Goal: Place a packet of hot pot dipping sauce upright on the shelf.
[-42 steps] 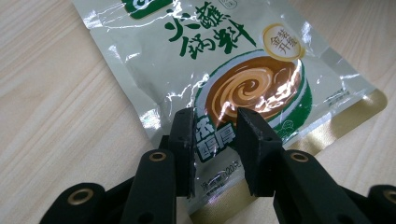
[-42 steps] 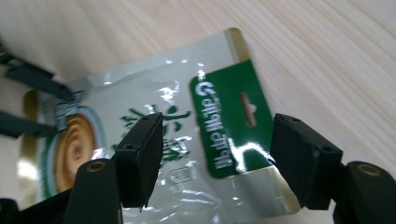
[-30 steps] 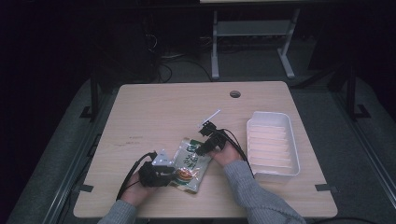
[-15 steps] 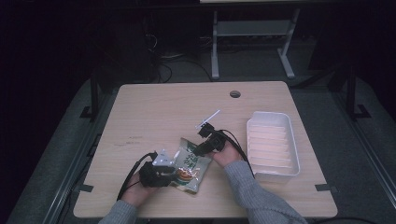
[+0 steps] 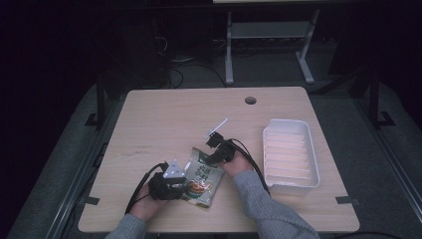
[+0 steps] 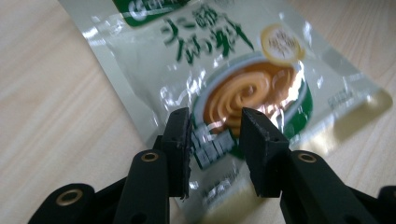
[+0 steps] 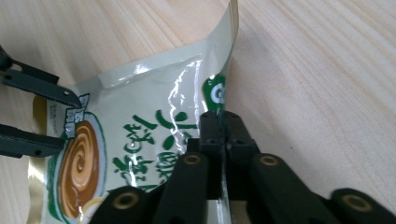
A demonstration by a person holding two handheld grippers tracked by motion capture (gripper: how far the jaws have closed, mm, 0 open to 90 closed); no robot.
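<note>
On the pale wooden tabletop point(image 5: 164, 114) we have the foil food pouch point(image 5: 201, 175) lying near the front edge, our right hand-held gripper point(image 7: 225, 126) clamping its top edge and the left hand-held gripper point(image 6: 215, 135) parted over its lower end, which should close squarely before lifting.

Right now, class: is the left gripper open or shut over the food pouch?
Open. In the left gripper view, the left gripper shows a clear gap between its jaws, with the food pouch visible through it.
</note>
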